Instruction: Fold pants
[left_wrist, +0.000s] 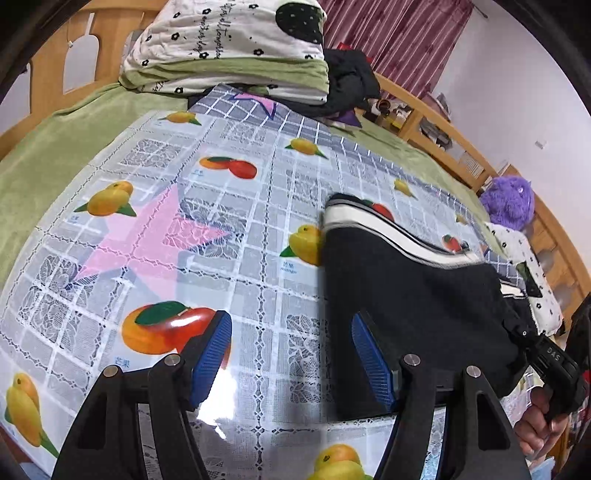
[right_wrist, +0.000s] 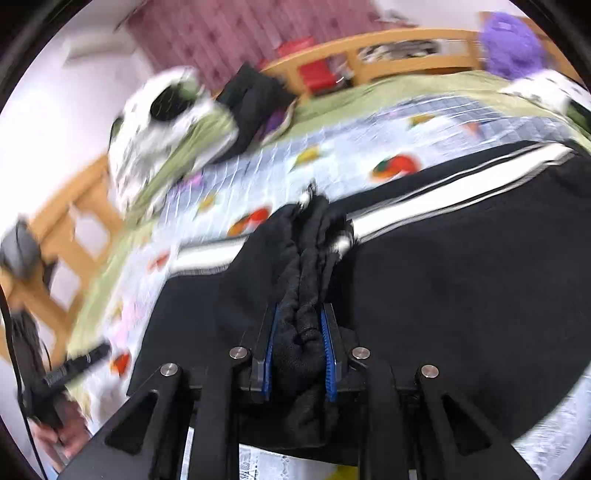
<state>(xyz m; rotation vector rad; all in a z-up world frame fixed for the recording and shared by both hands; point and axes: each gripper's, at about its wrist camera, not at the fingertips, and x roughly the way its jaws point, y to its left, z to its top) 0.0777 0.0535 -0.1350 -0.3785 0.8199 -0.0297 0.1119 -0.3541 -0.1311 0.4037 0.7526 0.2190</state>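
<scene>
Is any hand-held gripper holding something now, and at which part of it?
The right hand-held gripper is shut on a bunched fold of the black pants. The left hand-held gripper is open and holds nothing.

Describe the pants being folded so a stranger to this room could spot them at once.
Start at the wooden-framed bed with the green blanket and find the glossy fruit-printed cloth spread over it. On that cloth's right side lie the pants, black, with a bunch of their fabric pinched in the right gripper. Unlike the dark clothes heaped by the headboard, they carry a white side stripe.
</scene>
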